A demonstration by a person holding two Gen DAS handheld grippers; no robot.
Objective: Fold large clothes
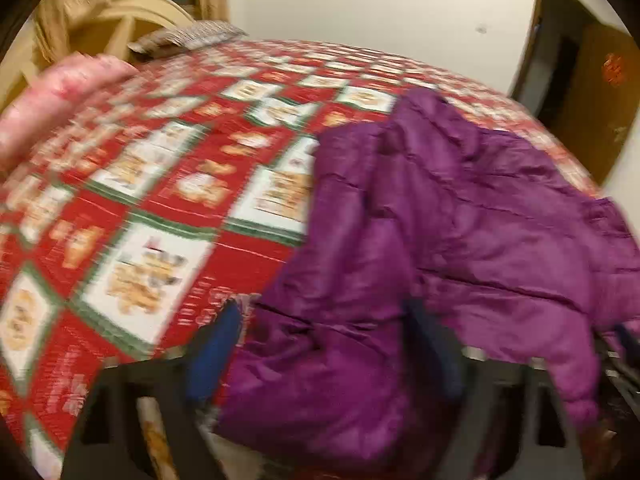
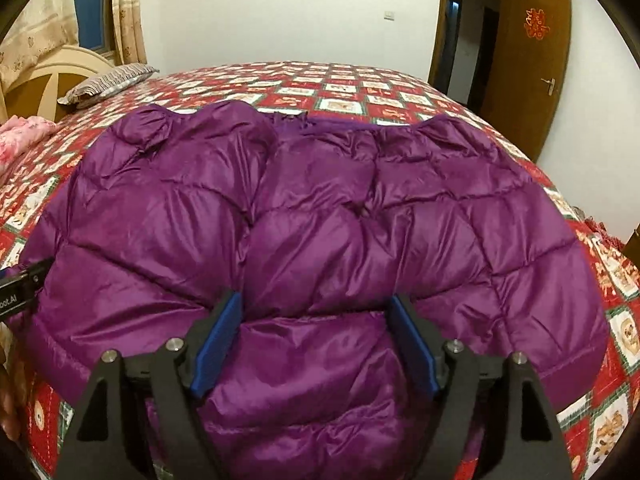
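A purple quilted jacket [image 2: 320, 216] is spread across the bed's [image 2: 360, 84] near edge; the far half is left bare. Both the right gripper [image 2: 314, 344] and left gripper [image 1: 324, 356] are angled downward, jaws parted around its hem, not clamped.

The puffy purple quilted down jacket [image 2: 320, 216] lies spread across the near half of the bed, filling the room straight ahead of the right gripper [image 2: 316, 344]. Past its collar, toward twelve o'clock, the red, white and green patchwork bedspread [image 2: 360, 84] runs bare to the white wall. At ten o'clock a striped grey pillow [image 2: 108, 80] lies by the cream headboard [image 2: 52, 72], and crumpled pink cloth [image 2: 24, 132] lies at nine. From the left gripper [image 1: 320, 340], bare bedspread opens from nine to twelve; jacket bulk blocks one through three. The brown wooden door [image 2: 528, 60] stands at two, well apart.
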